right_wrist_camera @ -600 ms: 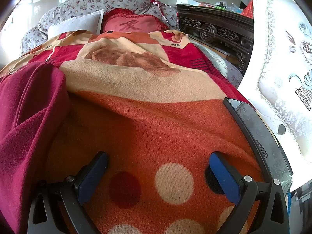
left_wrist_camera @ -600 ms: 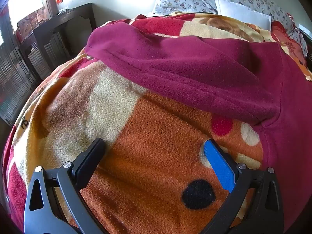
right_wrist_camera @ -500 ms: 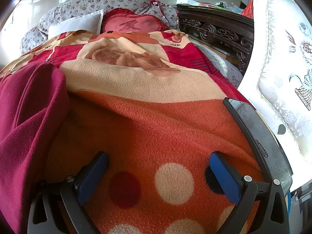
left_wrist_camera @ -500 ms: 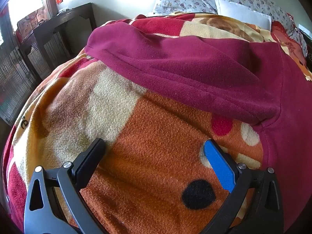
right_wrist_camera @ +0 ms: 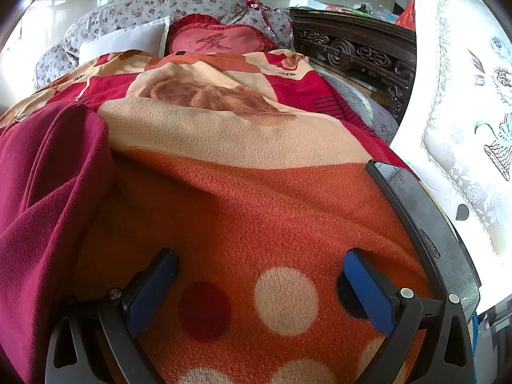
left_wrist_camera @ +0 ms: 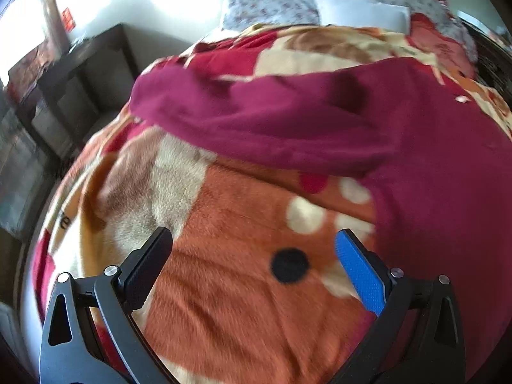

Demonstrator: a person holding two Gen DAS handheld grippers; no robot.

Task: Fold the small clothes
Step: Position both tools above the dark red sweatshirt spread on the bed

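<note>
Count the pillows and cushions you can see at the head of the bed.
3: a floral pillow at the back, a white pillow in front of it, and a red cushion to the right. The blanket may hide others.

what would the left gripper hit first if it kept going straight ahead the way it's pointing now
Probably the orange spotted blanket just beyond the open left gripper, since the bed surface rises into its line. If it clears that, the maroon garment lying across the blanket is next. The blurred fisheye view leaves depth uncertain.

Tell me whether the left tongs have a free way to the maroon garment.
Probably yes. The left tongs stand open over bare blanket, and the maroon garment lies just ahead and to their right with nothing between.
</note>
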